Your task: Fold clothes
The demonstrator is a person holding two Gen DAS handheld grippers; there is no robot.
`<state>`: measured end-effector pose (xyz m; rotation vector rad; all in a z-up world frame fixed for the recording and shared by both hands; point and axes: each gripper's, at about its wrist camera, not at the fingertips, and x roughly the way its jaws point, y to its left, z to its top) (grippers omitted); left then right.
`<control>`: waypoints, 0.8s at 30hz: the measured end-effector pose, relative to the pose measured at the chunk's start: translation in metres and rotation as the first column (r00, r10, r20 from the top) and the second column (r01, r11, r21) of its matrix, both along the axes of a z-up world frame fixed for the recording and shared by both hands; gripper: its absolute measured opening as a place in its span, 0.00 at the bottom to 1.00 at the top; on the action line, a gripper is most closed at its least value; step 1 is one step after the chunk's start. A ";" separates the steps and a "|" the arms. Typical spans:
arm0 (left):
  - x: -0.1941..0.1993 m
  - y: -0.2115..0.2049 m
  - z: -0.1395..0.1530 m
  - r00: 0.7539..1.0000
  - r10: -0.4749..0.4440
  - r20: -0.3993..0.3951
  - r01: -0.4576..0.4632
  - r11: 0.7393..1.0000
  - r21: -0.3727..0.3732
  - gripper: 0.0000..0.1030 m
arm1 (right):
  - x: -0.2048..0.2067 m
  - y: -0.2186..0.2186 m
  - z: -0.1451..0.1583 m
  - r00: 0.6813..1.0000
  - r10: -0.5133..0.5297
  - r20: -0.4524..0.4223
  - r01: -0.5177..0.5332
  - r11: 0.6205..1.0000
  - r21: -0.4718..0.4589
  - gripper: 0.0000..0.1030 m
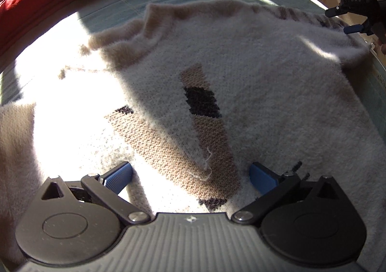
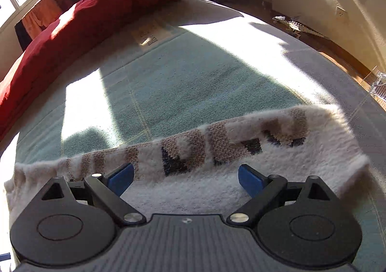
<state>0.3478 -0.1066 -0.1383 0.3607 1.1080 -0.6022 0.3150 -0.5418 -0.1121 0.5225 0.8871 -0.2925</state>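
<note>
A fuzzy cream sweater with tan and dark knit patches lies spread on the bed. My left gripper hovers just over its patterned middle, jaws wide open, nothing between the blue pads. In the right wrist view the sweater's patterned edge runs across below the open right gripper, whose blue pads stand apart over the cream knit without pinching it. The right gripper also shows at the far right of the left wrist view, beside the sweater's far corner.
The pale green bedcover stretches beyond the sweater, half in bright sun, half in shade. A red pillow or duvet lies along the far left side. Wooden floor and a wall bound the bed on the right.
</note>
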 end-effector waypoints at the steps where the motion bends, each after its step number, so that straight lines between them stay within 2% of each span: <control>1: 0.000 -0.001 0.000 1.000 0.000 -0.002 0.000 1.000 0.004 1.00 | -0.004 0.011 0.005 0.999 0.044 0.018 -0.045 0.999 0.029 0.93; 3: 0.000 -0.002 0.000 1.000 0.001 -0.005 -0.001 1.000 0.011 1.00 | -0.008 0.041 0.010 0.988 0.142 0.066 -0.148 0.984 0.101 0.93; 5: 0.000 -0.003 0.000 1.000 0.005 -0.004 -0.004 1.000 0.016 1.00 | -0.008 0.076 0.011 0.962 0.240 0.127 -0.260 0.949 0.180 0.93; 7: -0.001 -0.004 0.000 1.000 0.008 0.000 -0.008 1.000 0.021 1.00 | -0.007 0.104 0.006 0.937 0.310 0.163 -0.341 0.915 0.218 0.93; 10: -0.002 -0.005 -0.001 1.000 0.013 0.010 -0.013 1.000 0.026 1.00 | -0.005 0.129 -0.014 0.922 0.368 0.121 -0.386 0.902 0.193 0.93; 12: -0.002 -0.005 -0.001 1.000 0.012 0.013 -0.013 1.000 0.027 1.00 | -0.013 0.123 -0.022 0.917 0.383 0.109 -0.397 0.903 0.162 0.92; 14: -0.002 -0.005 0.000 1.000 0.018 0.011 -0.018 0.999 0.028 1.00 | -0.020 0.109 -0.021 0.919 0.382 0.094 -0.392 0.911 0.132 0.92; 18: -0.004 -0.009 0.005 0.999 0.033 0.020 -0.034 0.998 0.048 1.00 | -0.034 0.072 -0.014 0.953 0.300 0.034 -0.302 0.947 0.106 0.93; 22: -0.011 -0.018 0.016 0.999 0.003 0.033 -0.005 0.999 0.041 0.99 | -0.042 0.033 -0.010 0.976 0.217 -0.023 -0.216 0.976 0.013 0.94; 24: -0.016 -0.024 0.021 0.999 -0.035 0.035 0.034 0.999 0.043 0.99 | -0.046 0.010 -0.016 0.983 0.162 -0.083 -0.167 0.984 -0.057 0.94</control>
